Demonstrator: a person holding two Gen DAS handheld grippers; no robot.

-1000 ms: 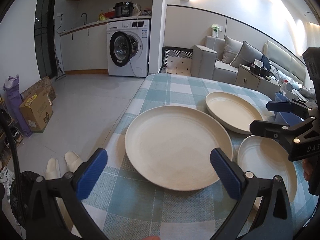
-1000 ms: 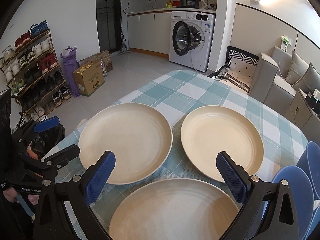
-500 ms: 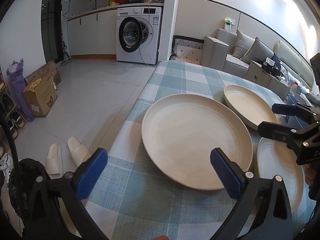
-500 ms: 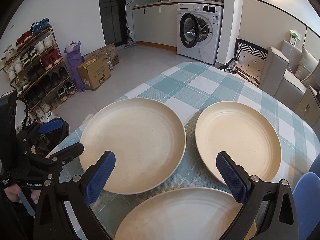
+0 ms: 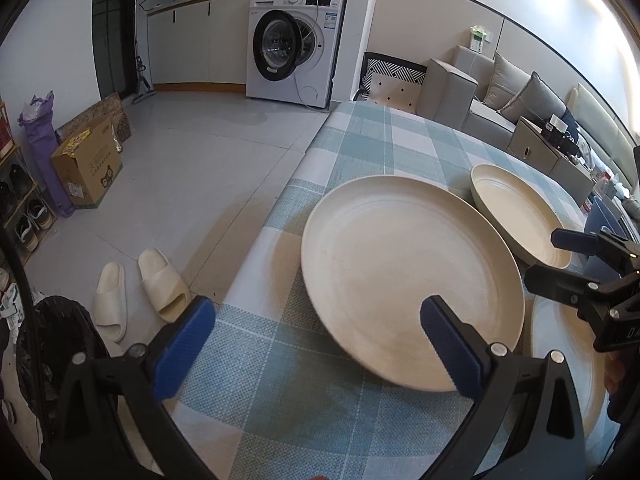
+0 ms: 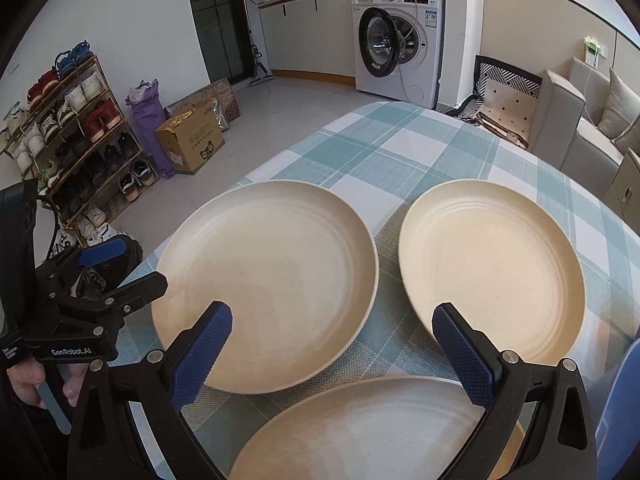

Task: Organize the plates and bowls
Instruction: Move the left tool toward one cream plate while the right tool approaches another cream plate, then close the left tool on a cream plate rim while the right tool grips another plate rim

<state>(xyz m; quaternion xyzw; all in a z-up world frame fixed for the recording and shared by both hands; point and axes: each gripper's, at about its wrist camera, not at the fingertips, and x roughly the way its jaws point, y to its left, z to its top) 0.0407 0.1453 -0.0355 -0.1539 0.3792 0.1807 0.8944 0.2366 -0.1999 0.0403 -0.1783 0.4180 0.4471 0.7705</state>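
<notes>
Left wrist view. Left hand-held gripper: blue-padded fingers wide apart, holding nothing, above the near edge of the surface, which bears a teal-and-white checked cloth. Large cream plate: ahead, its near rim just beyond the right fingertip. Second cream plate: behind it to the right, rims close together. Third cream plate: at right, partly hidden. Right hand-held gripper: at the right edge, fingers apart. Floor: pair of white slippers, cardboard box, washing machine.

Right wrist view. Right hand-held gripper: fingers apart, empty, over the third plate's far rim. Two plates beyond, side by side. Blue bowl: right edge. Shoe rack: far left.
</notes>
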